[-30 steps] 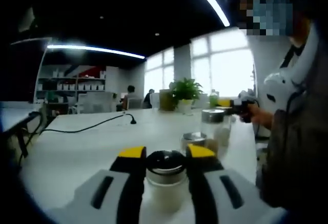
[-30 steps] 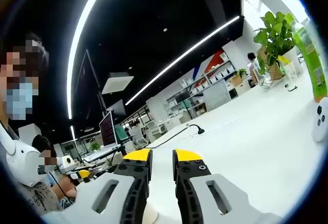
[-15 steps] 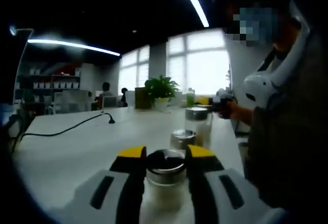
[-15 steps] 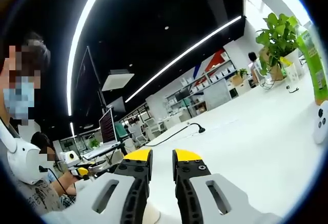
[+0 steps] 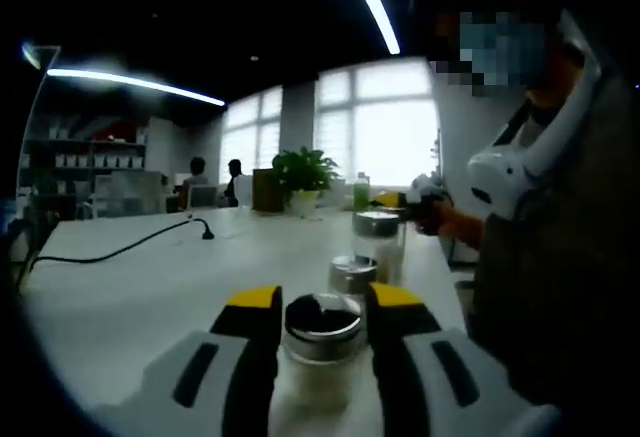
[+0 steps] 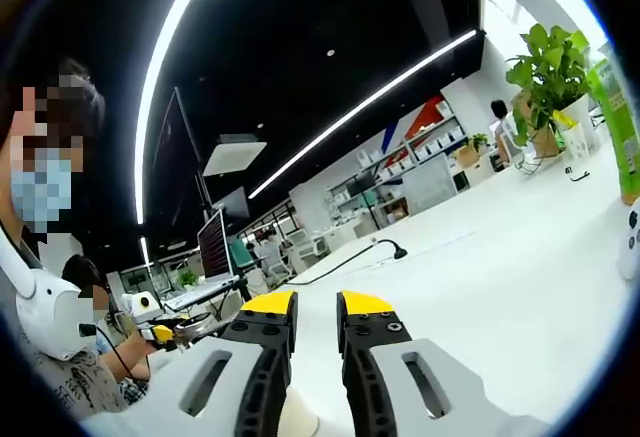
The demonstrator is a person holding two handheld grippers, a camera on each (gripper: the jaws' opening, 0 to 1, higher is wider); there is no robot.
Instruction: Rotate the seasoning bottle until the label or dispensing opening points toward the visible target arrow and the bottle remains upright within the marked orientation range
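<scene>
White table [image 5: 150, 287] runs fwd beyond the jaws in left gripper view; also seen past the jaws in right gripper view. Person [image 5: 560, 257] stands to the right of the left jaws, wearing a white headset at the neck. Potted plant [image 5: 303, 179] sits far ahead of the left jaws, w/ a black cable [image 5: 120, 250] lying ahead-left.

Left gripper [image 5: 322, 297]: jaws clamped on the seasoning bottle [image 5: 322, 342], one jaw each side of its metal cap; bottle upright. Two more metal-capped jars [image 5: 368, 247] stand just ahead-right of the jaws.

Right gripper [image 6: 316, 304]: yellow-tipped jaws nearly together, narrow gap, nothing gripped.
</scene>
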